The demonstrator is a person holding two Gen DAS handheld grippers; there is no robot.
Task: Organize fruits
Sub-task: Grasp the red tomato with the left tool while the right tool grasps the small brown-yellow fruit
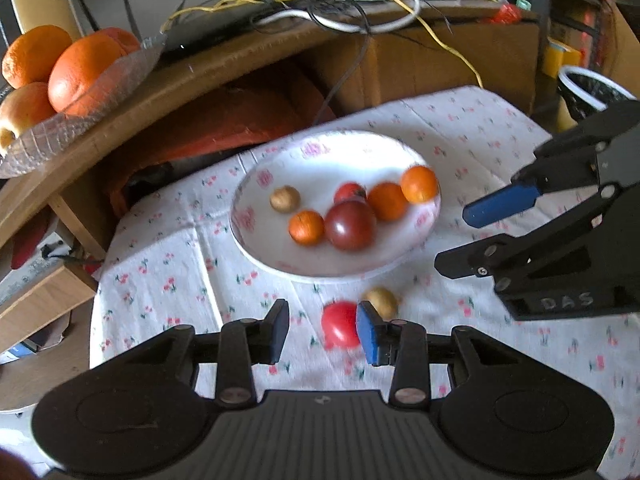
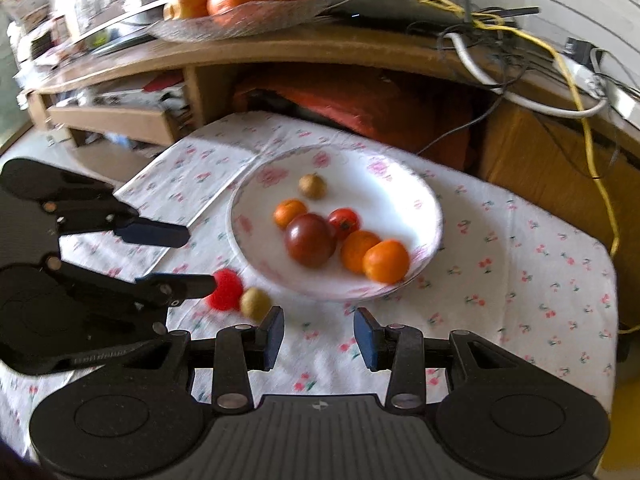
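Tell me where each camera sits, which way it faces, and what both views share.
Left wrist: on the left gripper, looking forward over the cloth at the plate; the right gripper shows at right.
Right wrist: on the right gripper, facing the same plate; the left gripper shows at left.
Shared: plate, red fruit, shelf fruit bowl.

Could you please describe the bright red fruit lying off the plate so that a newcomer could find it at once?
Start at the white plate on the floral cloth. Just in front of its near rim, two fruits lie on the cloth. The red fruit sits beside a small tan fruit, and only it is vivid red.
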